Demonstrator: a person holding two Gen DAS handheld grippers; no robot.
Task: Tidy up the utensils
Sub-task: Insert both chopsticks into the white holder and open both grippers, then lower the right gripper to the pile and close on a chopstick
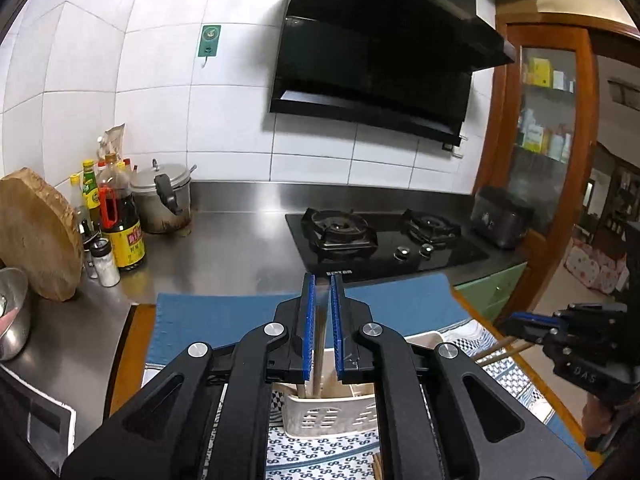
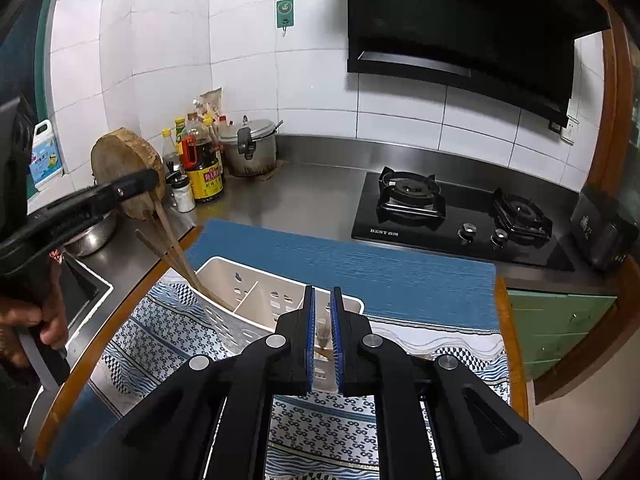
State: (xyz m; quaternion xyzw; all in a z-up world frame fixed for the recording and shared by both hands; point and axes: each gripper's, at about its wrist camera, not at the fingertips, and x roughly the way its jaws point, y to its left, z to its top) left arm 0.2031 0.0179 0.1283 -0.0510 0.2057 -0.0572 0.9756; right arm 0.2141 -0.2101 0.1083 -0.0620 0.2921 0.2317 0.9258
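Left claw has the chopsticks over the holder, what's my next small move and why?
Probably open the left claw and let go. The chopsticks already slant down into the end compartment of the white utensil holder, tips inside by its wall, so they should settle there. The right claw sits nearly shut beside it.

"BEST" was printed on front edge of the black gas hob; "DAS" stood on right gripper body. Bottle labels weren't legible.
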